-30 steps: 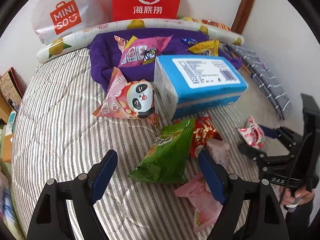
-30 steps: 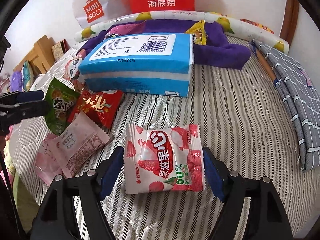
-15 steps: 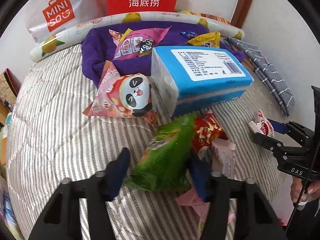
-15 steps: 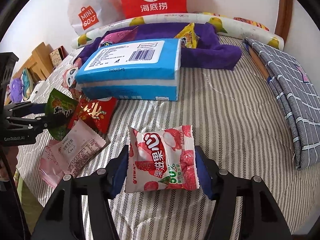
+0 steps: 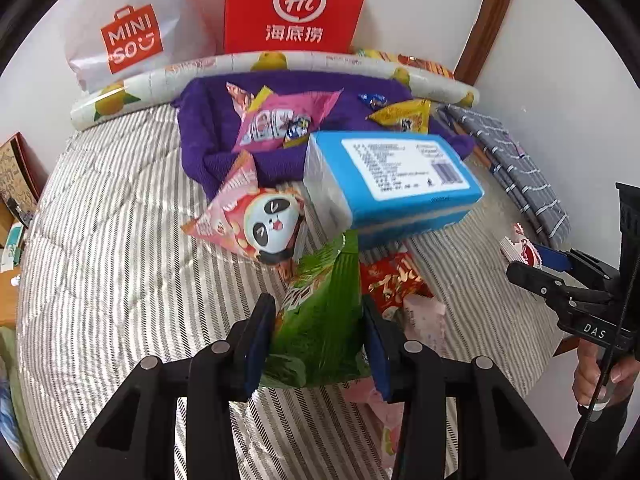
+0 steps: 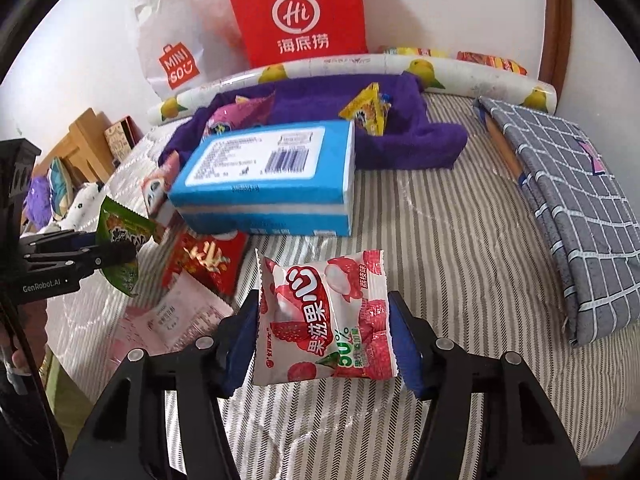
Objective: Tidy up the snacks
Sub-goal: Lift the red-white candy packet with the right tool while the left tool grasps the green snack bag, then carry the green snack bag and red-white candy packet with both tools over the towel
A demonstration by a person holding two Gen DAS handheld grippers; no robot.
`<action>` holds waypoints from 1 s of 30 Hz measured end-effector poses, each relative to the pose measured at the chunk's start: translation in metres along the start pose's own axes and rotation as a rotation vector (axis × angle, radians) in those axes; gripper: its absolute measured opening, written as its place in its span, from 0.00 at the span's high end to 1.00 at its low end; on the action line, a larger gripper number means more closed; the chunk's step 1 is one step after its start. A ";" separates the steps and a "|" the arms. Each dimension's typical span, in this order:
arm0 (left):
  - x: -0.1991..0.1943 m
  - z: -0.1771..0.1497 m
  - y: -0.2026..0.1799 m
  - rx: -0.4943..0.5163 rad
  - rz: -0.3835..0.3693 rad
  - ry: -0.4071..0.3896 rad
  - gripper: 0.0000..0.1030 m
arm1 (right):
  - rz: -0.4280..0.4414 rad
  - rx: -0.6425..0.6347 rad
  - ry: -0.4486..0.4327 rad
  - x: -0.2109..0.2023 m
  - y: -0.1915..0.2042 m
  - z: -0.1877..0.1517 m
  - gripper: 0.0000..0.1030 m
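A green snack bag stands between the blue pads of my left gripper, whose jaws are closing and press on its sides. From the right wrist view the same bag sticks up out of the left gripper above the striped bed. My right gripper is shut on a red and white fruit jelly bag, held just clear of the bed. In the left wrist view that gripper shows at the right edge with the bag's corner.
A blue tissue pack lies mid-bed, with a panda bag, a red snack bag and a pink packet around it. Behind, a purple cloth carries several snacks. A red paper bag, a white shopping bag, grey checked fabric.
The left jaws came in from wide apart onto the green bag, which now stands upright. The right jaws narrowed onto the jelly bag and raised it slightly off the bed.
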State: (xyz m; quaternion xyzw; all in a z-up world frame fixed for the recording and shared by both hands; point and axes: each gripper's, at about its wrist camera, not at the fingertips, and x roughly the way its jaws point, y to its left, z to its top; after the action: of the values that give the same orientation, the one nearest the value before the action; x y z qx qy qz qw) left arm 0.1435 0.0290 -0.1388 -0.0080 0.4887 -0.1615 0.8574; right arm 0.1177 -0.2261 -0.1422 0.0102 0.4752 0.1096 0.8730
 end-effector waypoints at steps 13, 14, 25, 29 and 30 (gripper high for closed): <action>-0.043 0.031 -0.001 -0.034 -0.009 -0.095 0.61 | -0.003 -0.002 -0.065 -0.032 0.010 0.052 0.42; -0.046 0.035 -0.001 -0.036 -0.007 -0.103 0.61 | -0.001 -0.001 -0.070 -0.033 0.011 0.057 0.42; -0.058 0.077 0.000 -0.073 0.017 -0.153 0.61 | 0.005 -0.009 -0.128 -0.045 0.008 0.109 0.42; -0.059 0.094 0.000 -0.077 0.027 -0.166 0.61 | 0.003 -0.018 -0.145 -0.048 0.007 0.123 0.42; -0.059 0.097 0.001 -0.078 0.029 -0.168 0.61 | 0.004 -0.018 -0.148 -0.048 0.006 0.127 0.42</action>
State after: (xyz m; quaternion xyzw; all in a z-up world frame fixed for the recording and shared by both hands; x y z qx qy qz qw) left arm 0.1975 0.0323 -0.0388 -0.0480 0.4209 -0.1287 0.8966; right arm 0.1968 -0.2186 -0.0319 0.0112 0.4082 0.1146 0.9056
